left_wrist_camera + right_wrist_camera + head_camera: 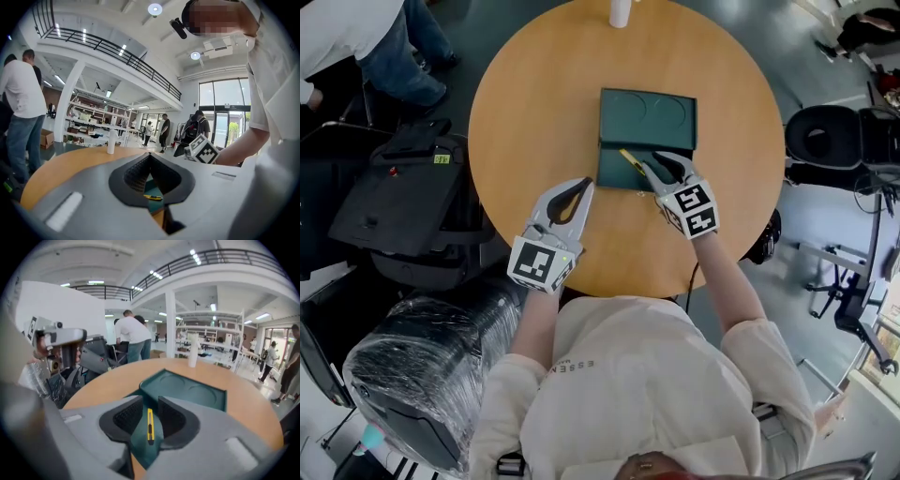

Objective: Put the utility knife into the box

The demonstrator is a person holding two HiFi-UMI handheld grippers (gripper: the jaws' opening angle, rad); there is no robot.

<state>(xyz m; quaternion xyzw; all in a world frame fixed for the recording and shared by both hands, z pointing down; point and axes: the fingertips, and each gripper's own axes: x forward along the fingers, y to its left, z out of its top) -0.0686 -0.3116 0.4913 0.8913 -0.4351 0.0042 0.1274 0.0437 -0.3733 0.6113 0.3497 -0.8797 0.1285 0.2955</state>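
A dark green box (620, 174) lies open on the round wooden table (534, 103), its lid (649, 117) folded back on the far side. The yellow utility knife (630, 159) lies flat on the box's base. My right gripper (654, 164) hangs just over the base with its jaws open. In the right gripper view the utility knife (150, 425) runs along the gap between the pads, touching neither. My left gripper (584, 183) hovers over bare table left of the box, shut and empty. From the left gripper view the utility knife (153, 197) shows small beyond the closed tips.
A white bottle (620, 11) stands at the table's far edge. Black bags and equipment (403, 187) and a plastic-wrapped chair (412, 375) crowd the floor on the left. A person (356, 47) stands at the far left. More chairs (825, 141) are on the right.
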